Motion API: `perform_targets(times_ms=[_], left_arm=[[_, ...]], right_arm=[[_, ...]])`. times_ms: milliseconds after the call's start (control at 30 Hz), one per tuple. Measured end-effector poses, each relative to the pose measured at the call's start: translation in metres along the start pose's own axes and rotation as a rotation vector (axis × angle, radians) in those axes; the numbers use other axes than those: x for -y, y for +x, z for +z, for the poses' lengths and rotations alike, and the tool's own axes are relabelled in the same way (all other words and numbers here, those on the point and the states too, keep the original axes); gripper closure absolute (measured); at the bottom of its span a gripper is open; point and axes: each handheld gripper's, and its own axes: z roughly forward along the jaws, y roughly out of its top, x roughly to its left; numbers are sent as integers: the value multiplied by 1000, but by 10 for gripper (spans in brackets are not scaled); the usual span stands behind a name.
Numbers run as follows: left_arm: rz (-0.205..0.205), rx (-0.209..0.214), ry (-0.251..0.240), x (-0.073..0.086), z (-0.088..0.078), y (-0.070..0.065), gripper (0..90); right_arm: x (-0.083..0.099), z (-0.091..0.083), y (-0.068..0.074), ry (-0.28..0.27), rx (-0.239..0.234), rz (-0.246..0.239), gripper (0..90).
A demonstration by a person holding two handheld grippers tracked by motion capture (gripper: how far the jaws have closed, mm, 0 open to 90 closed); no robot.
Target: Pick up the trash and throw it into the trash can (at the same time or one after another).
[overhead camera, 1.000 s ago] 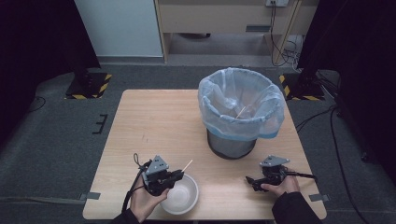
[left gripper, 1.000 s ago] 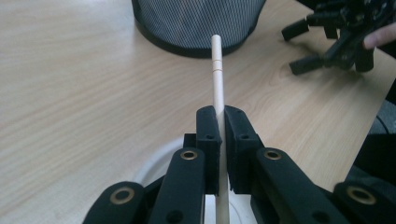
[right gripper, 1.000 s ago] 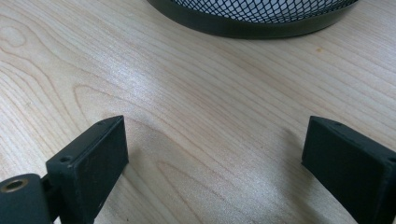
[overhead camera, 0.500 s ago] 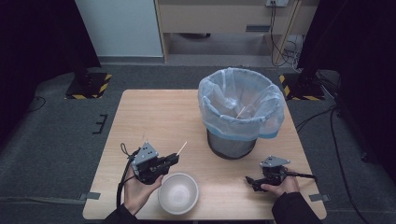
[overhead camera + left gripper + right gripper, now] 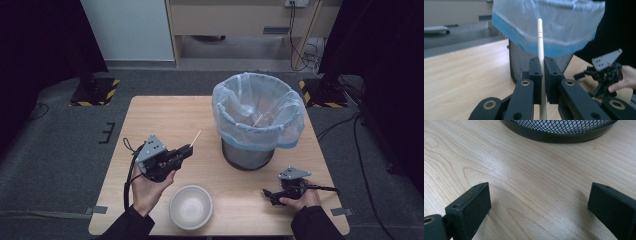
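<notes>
The left hand-held gripper (image 5: 186, 151) is raised above the counter (image 5: 165, 115), left of centre, and points toward the bin (image 5: 252, 150). Its jaws are clamped on a thin wooden stick (image 5: 195, 138), which juts out past the jaw tips toward the bin without reaching it. In the left gripper view the stick (image 5: 540, 45) stands upright between the two closed jaws of the left hand-held gripper (image 5: 542, 70), with the bin (image 5: 524, 62) and its liner (image 5: 564, 27) just behind it.

The bin is a dark mesh basket lined with a pale blue bag (image 5: 257, 117) whose edge folds down over the rim. Inside the bag lies another pale stick-like piece (image 5: 257, 120); what it is cannot be told.

A white bowl (image 5: 190, 206) sits on the counter near the front edge, just below and right of the left hand (image 5: 147, 187).

The right hand-held gripper (image 5: 266, 193) rests low at the counter's front right, in front of the bin and well apart from the bowl. In the right gripper view its jaws (image 5: 539, 207) stand wide apart over bare wood (image 5: 524, 182), holding nothing, with the bin's dark base (image 5: 556, 136) beyond them. The left gripper view also shows this gripper (image 5: 605, 72) at the right, held by the right hand (image 5: 626, 77).
</notes>
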Motion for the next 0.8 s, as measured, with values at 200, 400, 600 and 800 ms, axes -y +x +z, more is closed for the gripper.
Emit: perform_targets(times_ms=[200, 400, 600, 800], left_arm=[[3, -2, -43, -16, 2, 0, 851], [11, -2, -75, -31, 6, -2, 852], [23, -3, -120, -52, 8, -5, 852], [36, -4, -166, -73, 12, -9, 852]], right_arm=[[0, 0, 0, 3, -6, -4, 37], [0, 1, 0, 7, -10, -6, 28], [0, 1, 0, 9, -14, -14, 18], [-1, 1, 0, 9, -15, -14, 15]])
